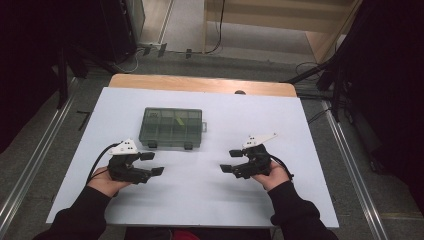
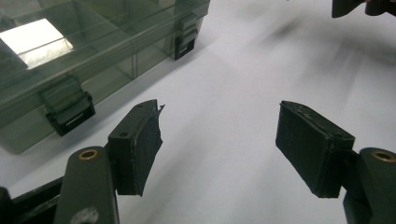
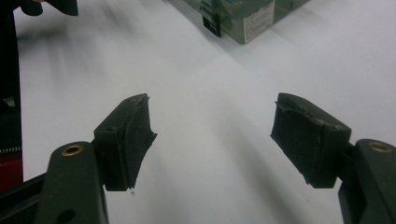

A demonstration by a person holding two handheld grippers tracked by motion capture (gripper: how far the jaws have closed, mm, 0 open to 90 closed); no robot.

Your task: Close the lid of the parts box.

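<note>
A green transparent box (image 1: 172, 128) lies on the white surface (image 1: 210, 200), nearer to the far edge and a little toward the left side. Its lid is shut, and two black latches (image 2: 67, 105) sit on its near wall. Dividers split the inside into compartments; one compartment in the far row holds something yellowish, but I cannot tell what it is.

The left tool (image 1: 152, 163) stands just in front of the box's near left corner, not touching it. Its jaws are wide apart and hold nothing. The right tool (image 1: 230, 160) is toward the right edge, well apart from the box, also with jaws spread and nothing between them.
</note>
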